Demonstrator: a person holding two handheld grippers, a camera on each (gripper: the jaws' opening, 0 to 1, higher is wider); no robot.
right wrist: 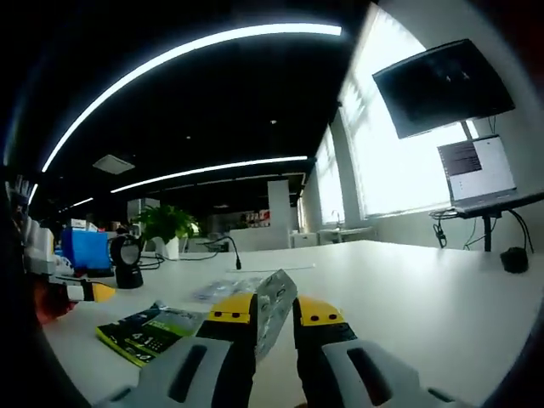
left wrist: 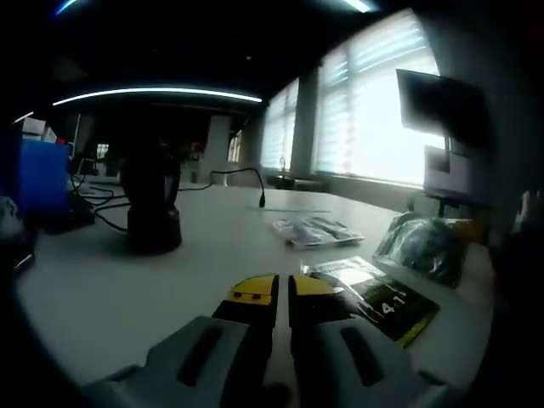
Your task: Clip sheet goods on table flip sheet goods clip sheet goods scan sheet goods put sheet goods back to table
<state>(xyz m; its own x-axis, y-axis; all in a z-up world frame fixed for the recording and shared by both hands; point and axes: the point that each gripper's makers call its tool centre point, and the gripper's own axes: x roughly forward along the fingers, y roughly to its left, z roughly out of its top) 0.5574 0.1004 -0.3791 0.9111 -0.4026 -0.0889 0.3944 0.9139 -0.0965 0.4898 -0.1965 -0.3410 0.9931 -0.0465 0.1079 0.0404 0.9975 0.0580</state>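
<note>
Fingers of the right gripper (right wrist: 274, 313) pinch a silvery packet (right wrist: 274, 308), left gripper (left wrist: 282, 289) closed empty above the white table (left wrist: 110, 280).

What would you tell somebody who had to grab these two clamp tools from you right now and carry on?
Left gripper: jaws together, holding nothing, low over the white table.
Right gripper: shut on a silvery packet, lifted off the table.
On the table: green-and-black packet, clear packet, crinkly bag. The dark scanner stands at the far left.
Done: one packet clipped and raised.
Left, as far as I can judge: flip it, re-clip, scan it, set it back down.
</note>
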